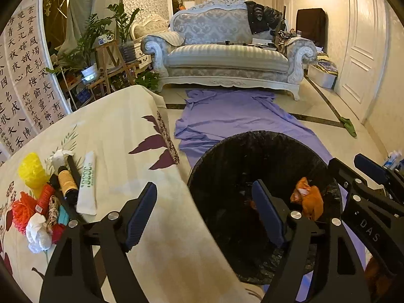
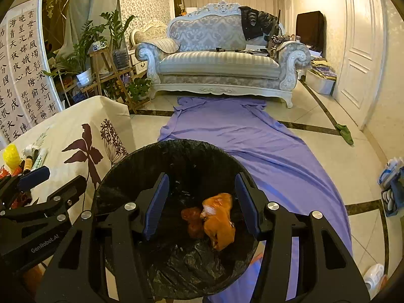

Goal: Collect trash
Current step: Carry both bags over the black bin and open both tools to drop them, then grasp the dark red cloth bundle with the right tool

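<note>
The step in hand looks like the drop: an orange plastic wrapper [image 2: 219, 221] hangs just below the right gripper [image 2: 202, 204], over the mouth of the black-lined trash bin [image 2: 176, 146], with a second reddish scrap beside it. To do it well, keep both grippers above the liner's opening until the pieces clear the blue pads, then lift straight away so nothing snags the bag. The right gripper points steeply down into the bin, jaws about half apart, pads not pressing the wrapper. The left gripper [image 1: 204, 212] straddles the bin's rim beside the cloth-covered table [image 1: 121, 126], jaws wide and empty. More clutter [image 1: 43, 197] remains on the table.
</note>
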{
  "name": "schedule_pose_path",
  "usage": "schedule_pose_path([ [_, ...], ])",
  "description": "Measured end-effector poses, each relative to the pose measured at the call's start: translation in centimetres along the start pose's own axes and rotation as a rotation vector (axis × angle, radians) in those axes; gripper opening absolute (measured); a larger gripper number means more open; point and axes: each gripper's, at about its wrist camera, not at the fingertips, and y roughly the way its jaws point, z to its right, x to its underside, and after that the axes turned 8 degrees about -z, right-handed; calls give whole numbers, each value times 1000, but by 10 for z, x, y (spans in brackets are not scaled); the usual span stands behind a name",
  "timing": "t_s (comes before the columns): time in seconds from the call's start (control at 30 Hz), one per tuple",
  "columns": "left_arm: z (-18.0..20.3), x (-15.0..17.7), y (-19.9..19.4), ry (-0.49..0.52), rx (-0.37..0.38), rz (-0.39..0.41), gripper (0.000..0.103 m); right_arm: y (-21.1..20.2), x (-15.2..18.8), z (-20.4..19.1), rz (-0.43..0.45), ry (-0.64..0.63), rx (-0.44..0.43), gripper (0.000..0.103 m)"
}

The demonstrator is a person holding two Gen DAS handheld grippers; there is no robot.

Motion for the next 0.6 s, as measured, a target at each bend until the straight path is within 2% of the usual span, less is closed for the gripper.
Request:
schedule_pose_path([
  [0.3,-32,17,-26,-32,-36,19,76,-17,8,-22,-2,-17,-29,54],
  [0.6,-85,36,-50,-107,-111,28,76,-28,17,-76,-10,-97,-109,54],
])
